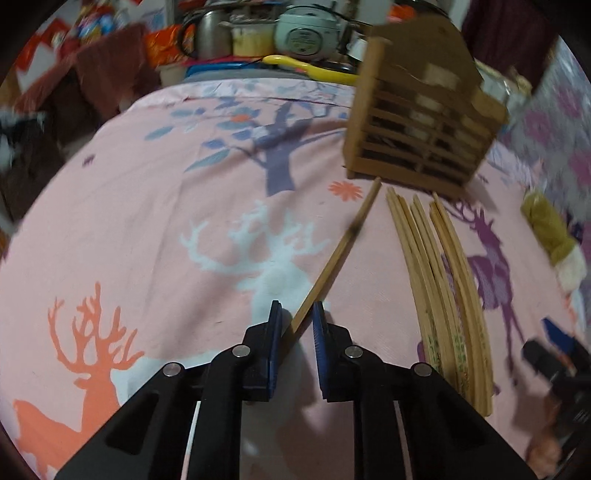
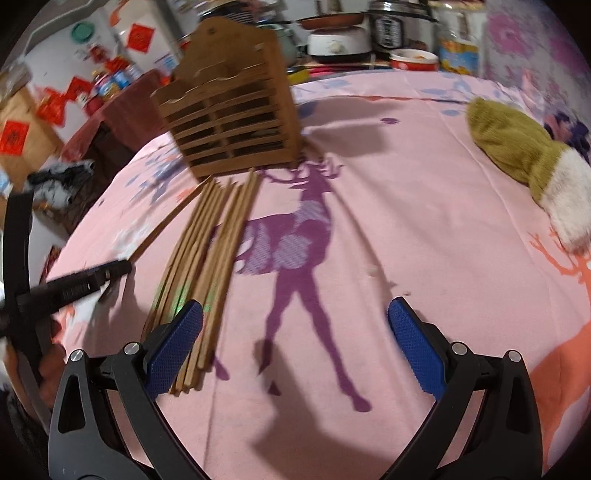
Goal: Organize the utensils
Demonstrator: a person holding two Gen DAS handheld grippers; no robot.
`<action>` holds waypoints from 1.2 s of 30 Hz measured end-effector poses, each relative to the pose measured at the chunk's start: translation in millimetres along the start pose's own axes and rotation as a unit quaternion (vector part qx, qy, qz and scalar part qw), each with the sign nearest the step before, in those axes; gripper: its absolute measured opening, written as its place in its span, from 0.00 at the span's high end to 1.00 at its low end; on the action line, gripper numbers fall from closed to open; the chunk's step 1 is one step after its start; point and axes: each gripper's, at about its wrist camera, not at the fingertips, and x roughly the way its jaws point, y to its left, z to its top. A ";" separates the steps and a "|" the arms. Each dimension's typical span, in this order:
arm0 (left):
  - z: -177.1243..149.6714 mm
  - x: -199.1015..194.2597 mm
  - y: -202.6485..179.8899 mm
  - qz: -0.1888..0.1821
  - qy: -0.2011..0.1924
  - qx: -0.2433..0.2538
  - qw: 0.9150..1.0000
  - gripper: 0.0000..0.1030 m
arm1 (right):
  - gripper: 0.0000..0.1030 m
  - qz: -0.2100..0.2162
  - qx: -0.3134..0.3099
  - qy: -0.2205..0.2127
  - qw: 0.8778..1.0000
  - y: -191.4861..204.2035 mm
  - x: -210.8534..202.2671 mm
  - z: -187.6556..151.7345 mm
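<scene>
left gripper (image 1: 297,314): jaws clamped on one chopstick (image 1: 341,247) | right gripper (image 2: 295,310): jaws wide apart, empty | chopstick pile (image 2: 207,258) mid-tablecloth (image 2: 406,221), before wooden holder (image 2: 236,110)

I was working in a lived-in home, in a cramped kitchen-dining corner. The table (image 2: 406,192) wore a pink cloth printed with deer and trees, and behind it stood a rice cooker (image 1: 308,35), a steel kettle (image 1: 212,33), a pressure cooker (image 2: 393,26) and a bowl (image 2: 413,59). I also saw red paper squares (image 2: 14,136) stuck on a white fridge (image 2: 122,29) and a cardboard box, a wooden utensil rack (image 2: 232,107) with bamboo chopsticks (image 2: 207,251) before it, and a plush toy (image 2: 517,147).
</scene>
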 end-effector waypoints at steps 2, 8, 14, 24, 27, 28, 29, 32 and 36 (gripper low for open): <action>1.9 0.7 1.1 -0.006 0.001 -0.005 1.000 0.80 | 0.10 0.004 -0.024 0.003 1.000 9.3 0.6 -2.3; -4.0 -0.5 -12.7 0.027 -0.006 0.026 0.999 0.43 | 0.26 -0.013 -0.103 0.017 0.994 36.2 6.9 -12.9; -4.9 -1.5 -7.0 0.018 -0.002 0.015 1.000 0.34 | 0.30 -0.106 -0.077 0.001 0.991 13.7 8.5 -2.5; -6.1 -5.2 -4.6 0.015 -0.002 0.010 1.000 0.34 | 0.30 -0.011 -0.089 0.015 0.996 20.6 -4.1 -10.3; -6.3 -4.8 -4.9 0.017 -0.001 0.011 1.000 0.33 | 0.30 -0.016 -0.130 0.025 0.991 37.4 2.0 -19.1; -6.4 -4.7 -5.1 0.018 -0.001 0.012 1.000 0.33 | 0.30 -0.015 -0.138 0.025 0.990 40.7 3.1 -21.0; -6.3 -4.5 -5.6 0.019 -0.001 0.013 1.000 0.33 | 0.30 -0.016 -0.149 0.024 0.988 45.2 3.6 -22.6; -6.5 -3.8 -6.9 0.022 -0.001 0.017 1.000 0.32 | 0.30 -0.021 -0.152 0.028 0.988 47.4 6.1 -23.3; -7.2 -2.5 -9.2 0.026 -0.001 0.023 0.999 0.30 | 0.30 -0.004 -0.138 0.027 0.990 45.9 5.0 -21.8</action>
